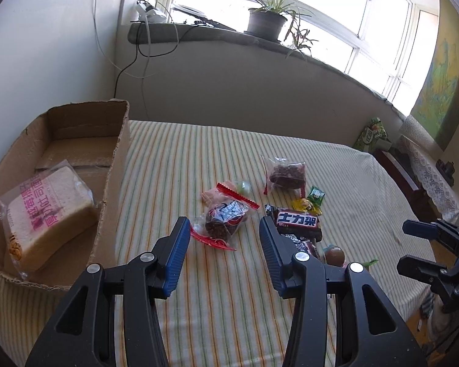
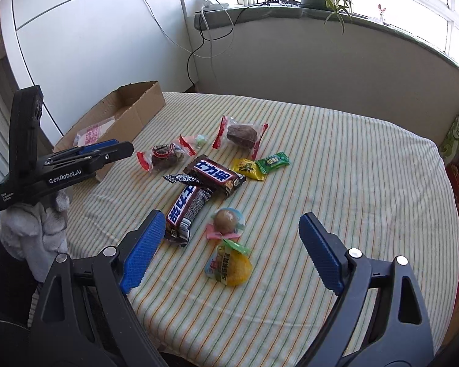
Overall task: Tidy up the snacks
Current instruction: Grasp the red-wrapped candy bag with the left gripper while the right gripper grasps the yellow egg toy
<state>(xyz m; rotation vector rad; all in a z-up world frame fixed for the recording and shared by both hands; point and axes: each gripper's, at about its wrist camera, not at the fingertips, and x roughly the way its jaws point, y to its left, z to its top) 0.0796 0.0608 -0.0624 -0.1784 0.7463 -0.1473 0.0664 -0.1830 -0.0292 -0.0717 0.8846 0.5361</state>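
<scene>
Tilting down over snacks [image 2: 211, 174], right gripper [image 2: 229, 244] jaws wide, left gripper [image 1: 223, 238] jaws narrower, both empty.

The open brown cardboard box [image 1: 113, 165] sits on the striped cloth-covered table [image 1: 199, 305]. Inside it lies a clear-wrapped loaf of sliced bread [image 1: 49, 211]. Right of the box is a scatter of wrapped snacks, among them a dark brown chocolate bar [image 1: 298, 222]. The left gripper [image 1: 223, 229] hovers empty, jaws parted, just right of the box.
</scene>
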